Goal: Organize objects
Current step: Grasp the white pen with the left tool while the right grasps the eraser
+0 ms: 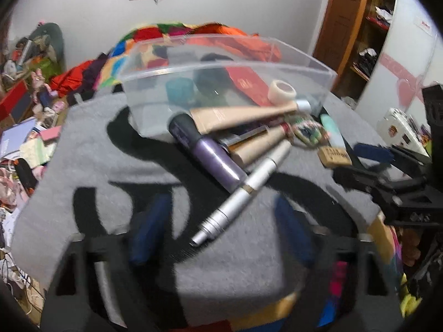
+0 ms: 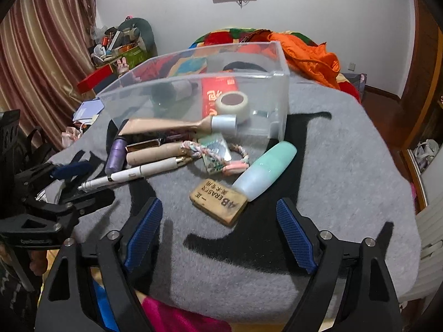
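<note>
A clear plastic bin [image 2: 279,88] stands on the grey blanket, holding a tape roll [image 2: 232,102], a red packet [image 2: 213,91] and dark items. In front of it lies a pile: a beige tube [image 2: 166,126], a purple tube [image 1: 207,152], a silver pen [image 1: 243,188], a braided cord [image 2: 193,149], a mint bottle [image 2: 265,171] and a tan eraser [image 2: 221,193]. My left gripper [image 1: 221,202] is open, its blue pads either side of the pen's near end without touching it. My right gripper [image 2: 218,203] is open, with the eraser just ahead of its fingertips.
The grey blanket [image 2: 346,166] with black markings covers a bed. A patchwork quilt and an orange jacket [image 2: 310,52] lie behind the bin. Clutter fills the floor at the left [image 1: 25,144]. A wooden wardrobe [image 1: 360,27] stands at the right.
</note>
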